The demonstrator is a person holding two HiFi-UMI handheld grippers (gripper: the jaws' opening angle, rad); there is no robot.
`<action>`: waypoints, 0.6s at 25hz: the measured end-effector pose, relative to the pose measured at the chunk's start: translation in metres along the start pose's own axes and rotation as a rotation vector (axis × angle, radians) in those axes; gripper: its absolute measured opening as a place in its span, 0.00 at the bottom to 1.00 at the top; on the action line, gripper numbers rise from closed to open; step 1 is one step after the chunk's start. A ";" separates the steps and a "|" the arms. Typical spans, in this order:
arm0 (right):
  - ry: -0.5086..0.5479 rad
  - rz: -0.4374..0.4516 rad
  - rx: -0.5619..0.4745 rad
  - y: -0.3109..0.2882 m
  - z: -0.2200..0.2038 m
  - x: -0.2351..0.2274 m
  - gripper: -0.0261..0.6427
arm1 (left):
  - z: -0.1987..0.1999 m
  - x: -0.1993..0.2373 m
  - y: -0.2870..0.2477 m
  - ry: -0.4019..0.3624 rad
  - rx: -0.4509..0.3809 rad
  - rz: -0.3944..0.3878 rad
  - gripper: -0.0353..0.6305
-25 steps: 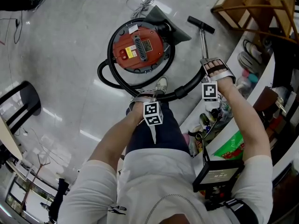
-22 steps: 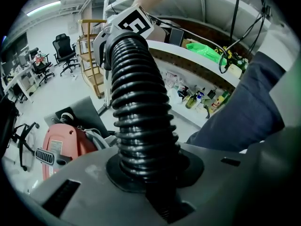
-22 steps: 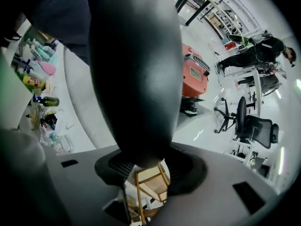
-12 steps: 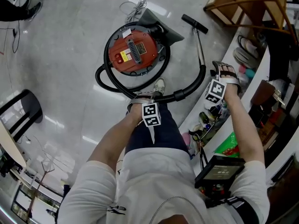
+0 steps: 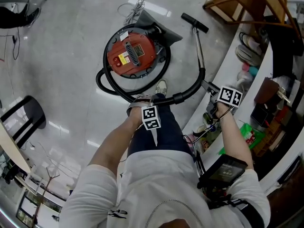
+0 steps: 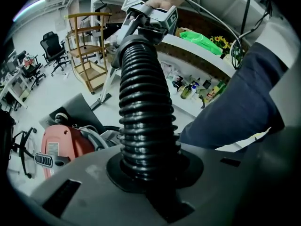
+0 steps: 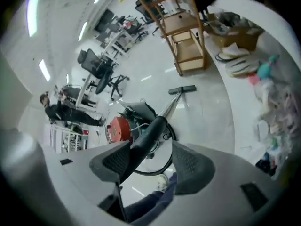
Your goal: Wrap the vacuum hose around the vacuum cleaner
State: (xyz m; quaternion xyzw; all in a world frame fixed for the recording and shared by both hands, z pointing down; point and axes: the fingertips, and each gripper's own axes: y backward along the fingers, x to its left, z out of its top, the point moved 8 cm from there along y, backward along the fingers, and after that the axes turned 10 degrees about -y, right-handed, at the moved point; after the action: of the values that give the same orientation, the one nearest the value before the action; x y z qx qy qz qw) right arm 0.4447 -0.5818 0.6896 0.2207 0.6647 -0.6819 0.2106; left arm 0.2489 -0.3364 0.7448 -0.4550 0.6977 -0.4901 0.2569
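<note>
Hose on the floor, curving from the left side of the red vacuum cleaner round its near side and across to the right, there joined to a dark handle and a metal tube. Not yet wound close: one loose loop, near the body but apart from it on the near side. Left gripper clamped tight on the ribbed black hose beside a shoe, ribs filling the gap between the pads. Right gripper with jaws just now opening and spread wide; handle between them, lying against one pad and clear of the other, so no hold there. Probably light and springy, soft in bending but inclined to uncoil; ribs good against slipping. Tube end stiff, long and likely to swing. Best taken on the ribbed part beyond the clamped spot, or at the handle, and led round the body under slight tension.
</note>
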 end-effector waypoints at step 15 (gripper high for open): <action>-0.072 -0.035 0.141 -0.040 -0.011 -0.005 0.44 | 0.002 -0.004 -0.001 -0.017 0.021 -0.004 0.17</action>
State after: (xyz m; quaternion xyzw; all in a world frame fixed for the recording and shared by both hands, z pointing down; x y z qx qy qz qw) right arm 0.4263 -0.5696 0.7247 0.1989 0.6108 -0.7380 0.2065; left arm 0.2527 -0.3343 0.7444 -0.4579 0.6893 -0.4940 0.2667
